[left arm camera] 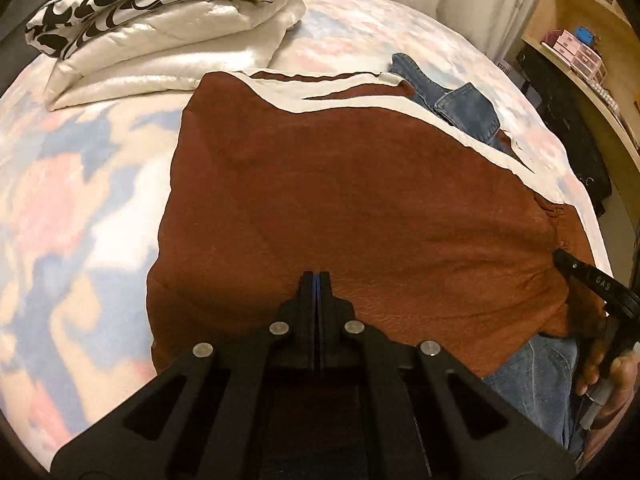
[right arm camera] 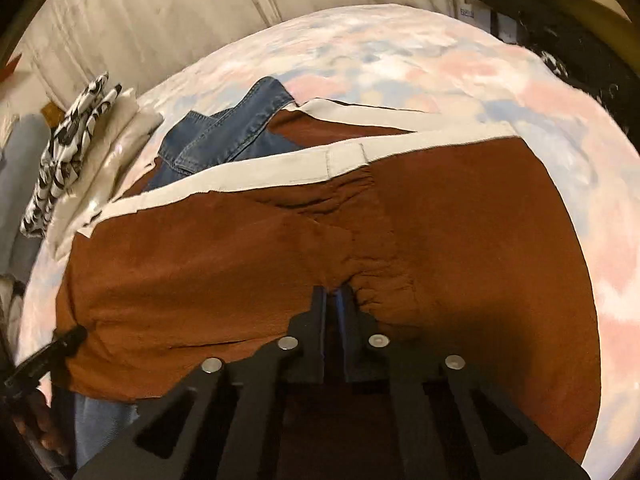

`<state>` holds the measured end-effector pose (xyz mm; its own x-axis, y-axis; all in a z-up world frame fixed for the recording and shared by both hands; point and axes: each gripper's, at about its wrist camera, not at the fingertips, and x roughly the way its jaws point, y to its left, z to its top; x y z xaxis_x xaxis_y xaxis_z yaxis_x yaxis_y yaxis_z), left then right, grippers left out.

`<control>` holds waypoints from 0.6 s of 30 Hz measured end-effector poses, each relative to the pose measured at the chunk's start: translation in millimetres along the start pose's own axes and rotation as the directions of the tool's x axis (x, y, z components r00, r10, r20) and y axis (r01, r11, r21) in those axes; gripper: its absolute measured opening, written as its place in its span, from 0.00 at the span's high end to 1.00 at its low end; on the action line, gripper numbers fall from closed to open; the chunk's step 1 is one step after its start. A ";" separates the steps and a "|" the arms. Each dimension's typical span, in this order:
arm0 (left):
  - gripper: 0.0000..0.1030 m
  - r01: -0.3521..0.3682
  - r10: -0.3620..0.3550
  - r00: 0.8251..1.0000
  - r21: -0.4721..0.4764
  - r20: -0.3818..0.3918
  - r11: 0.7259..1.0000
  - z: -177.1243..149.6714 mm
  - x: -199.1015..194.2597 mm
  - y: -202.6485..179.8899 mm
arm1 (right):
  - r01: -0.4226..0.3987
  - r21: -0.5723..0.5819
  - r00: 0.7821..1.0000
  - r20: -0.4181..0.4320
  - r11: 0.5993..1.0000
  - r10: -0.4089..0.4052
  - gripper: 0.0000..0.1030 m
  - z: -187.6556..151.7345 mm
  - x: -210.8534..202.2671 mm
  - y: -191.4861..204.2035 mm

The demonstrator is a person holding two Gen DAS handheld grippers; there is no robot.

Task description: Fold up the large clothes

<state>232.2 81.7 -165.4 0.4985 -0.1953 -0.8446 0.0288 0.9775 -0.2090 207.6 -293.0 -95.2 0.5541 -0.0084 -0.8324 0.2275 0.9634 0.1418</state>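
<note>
A rust-brown garment with a cream band (left arm camera: pixel 340 184) lies spread on the pastel bed (left arm camera: pixel 80 208) ahead of both grippers, over blue jeans (left arm camera: pixel 468 112). Folding looks barely begun. The left gripper (left arm camera: pixel 319 280) fingers are pressed together, apparently pinching the near hem; the right gripper (right arm camera: pixel 331 294) fingers clamp bunched brown cloth.

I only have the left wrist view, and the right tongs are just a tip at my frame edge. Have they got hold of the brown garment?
Observer: Yes. The right tongs pinch the brown garment, and the cloth puckers at their tips.
Operator: Anything beyond them on that side?
Observer: More brown cloth, lying smooth, with the bed cover showing past its edge.
</note>
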 end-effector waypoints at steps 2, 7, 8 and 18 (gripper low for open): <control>0.99 -0.016 0.016 1.000 0.009 0.004 1.000 0.3 1.6 -1.2 | 0.042 -0.030 0.999 0.008 0.999 -0.042 0.95 -4.4 -1.5 8.8; 0.99 0.006 -0.006 1.000 -0.024 0.010 1.000 -1.7 -1.2 7.0 | 0.054 -0.052 0.998 0.030 0.997 -0.052 0.84 -8.0 -5.8 15.3; 0.99 0.014 -0.014 1.000 -0.032 0.010 0.999 -2.4 -1.5 7.9 | 0.043 -0.043 0.999 0.032 0.998 -0.042 0.84 -6.1 -5.2 10.7; 0.99 0.014 -0.014 1.000 -0.021 0.002 1.000 -1.4 1.1 2.7 | 0.028 -0.042 1.000 0.015 0.999 -0.027 0.68 -4.5 5.6 22.9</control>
<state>231.6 84.0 -167.6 0.5001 -0.2088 -0.8405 0.0174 0.9727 -0.2312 212.3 -269.8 -99.0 0.5596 -0.0388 -0.8278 0.2091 0.9732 0.0957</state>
